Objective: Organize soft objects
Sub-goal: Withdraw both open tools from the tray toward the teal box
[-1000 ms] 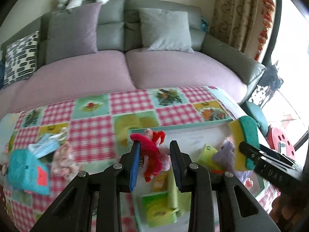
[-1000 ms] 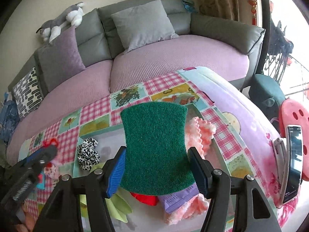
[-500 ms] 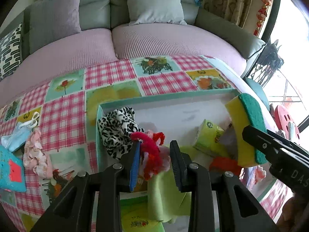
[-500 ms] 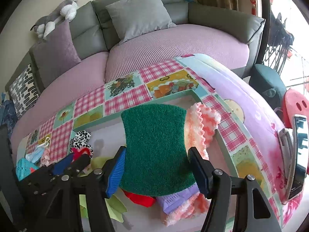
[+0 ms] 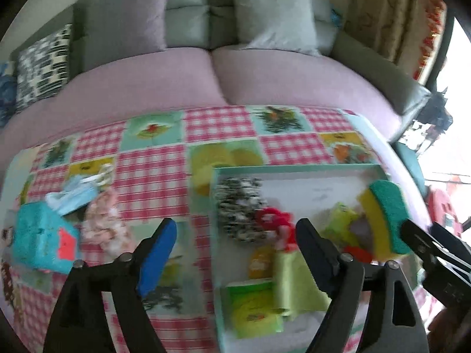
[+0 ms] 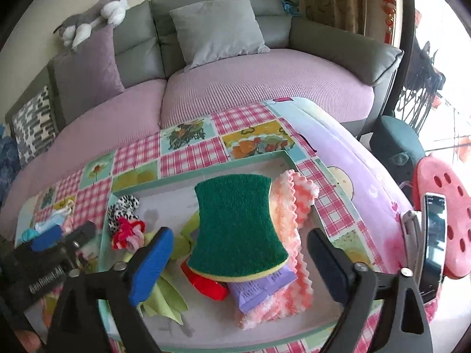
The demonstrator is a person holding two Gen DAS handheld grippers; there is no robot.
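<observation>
**Both grippers parting over the tray; sponge and red scrunchie lying inside**

Right gripper [image 6: 240, 254]: jaws opening, spread wide, pads clear of the green-and-yellow sponge [image 6: 238, 226] on both sides. The sponge lies between them, resting on a pile in the tray [image 6: 206, 170]: a red item [image 6: 210, 286] and a purple packet [image 6: 259, 286] beneath it, a pink-and-white knitted cloth [image 6: 294, 206] at its 3 o'clock.

Left gripper [image 5: 235, 247]: jaws opening, nothing pressed between the pads. The red scrunchie [image 5: 273, 220] lies in the tray at 1 o'clock from the gripper, touching the leopard-print scrunchie [image 5: 238, 206] at its 9 o'clock. Light green cloth [image 5: 297, 285] and a green packet [image 5: 253, 309] lie at the scrunchie's 6 o'clock.

Outside the tray, on the checked tablecloth [image 5: 153, 176] at the left gripper's 10 o'clock: a teal box [image 5: 41, 235], a blue face mask [image 5: 76, 197] and a pink floral scrunchie [image 5: 106, 223]. This view is motion-blurred.
</observation>
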